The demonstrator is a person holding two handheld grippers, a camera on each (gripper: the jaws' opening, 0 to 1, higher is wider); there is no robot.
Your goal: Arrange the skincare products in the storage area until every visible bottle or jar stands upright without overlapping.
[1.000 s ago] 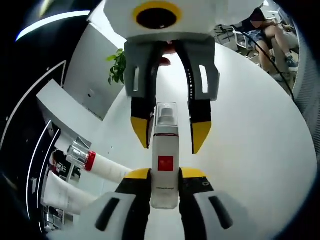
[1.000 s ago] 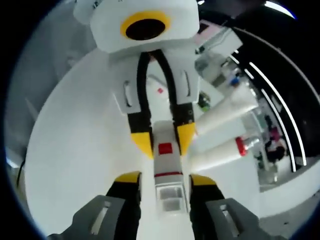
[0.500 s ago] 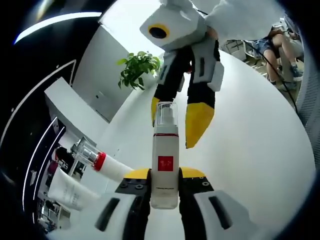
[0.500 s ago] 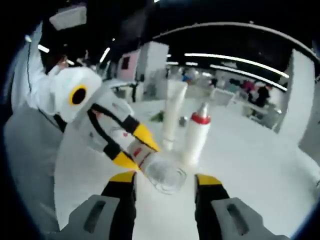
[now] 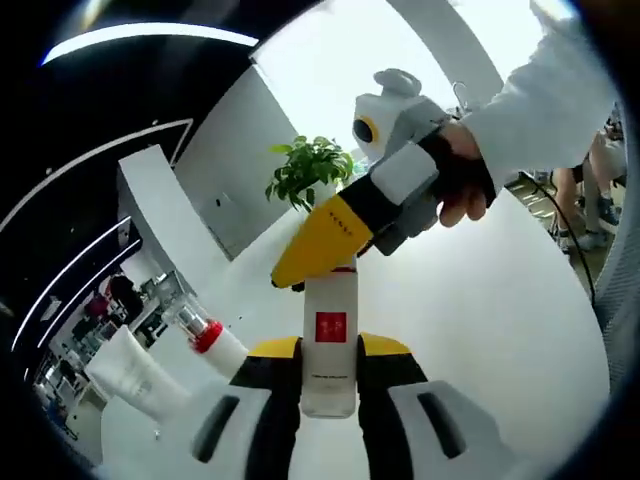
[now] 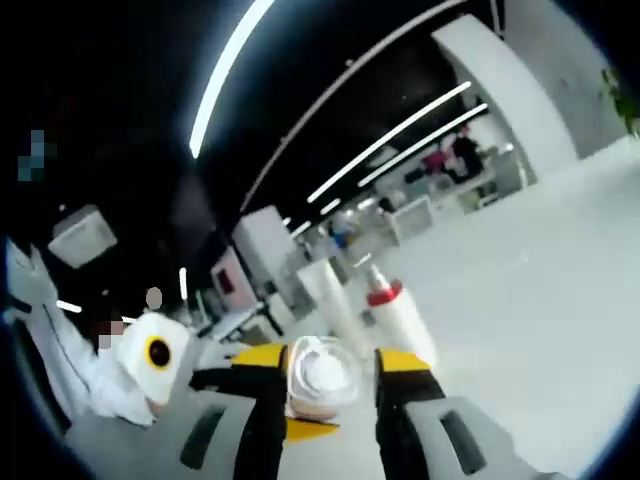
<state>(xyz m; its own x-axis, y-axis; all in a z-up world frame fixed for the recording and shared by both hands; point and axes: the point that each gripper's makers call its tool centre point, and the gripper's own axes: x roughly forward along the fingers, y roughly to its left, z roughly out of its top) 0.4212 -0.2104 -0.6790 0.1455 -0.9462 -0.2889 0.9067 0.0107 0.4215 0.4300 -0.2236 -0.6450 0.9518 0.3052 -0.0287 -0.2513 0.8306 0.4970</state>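
A white rectangular pump bottle with a red square label and a clear cap [image 5: 330, 340] is held between both grippers above the round white tabletop [image 5: 520, 320]. The left gripper [image 5: 330, 350] is clenched on the bottle's lower body, its yellow-tipped jaws pressed to either side. The right gripper [image 5: 335, 235], carried by a hand [image 5: 462, 190] in a white sleeve, is laid across the bottle's top; in the right gripper view [image 6: 325, 385] its jaws flank the clear cap [image 6: 322, 375], and they appear closed on it, though blur makes contact hard to confirm.

Near the tabletop's left edge, a white tube with a red collar and clear cap [image 5: 205, 335] and a plain white tube [image 5: 135, 375] are seen close beside each other.

The step in hand is judged to be setting the bottle upright. It is best done by keeping the bottle's long axis vertical, lowering it onto bare tabletop well apart from the two tubes, and seating the base flat before either grip is released. The cap grip should be released first, so the bottle is not tipped sideways.
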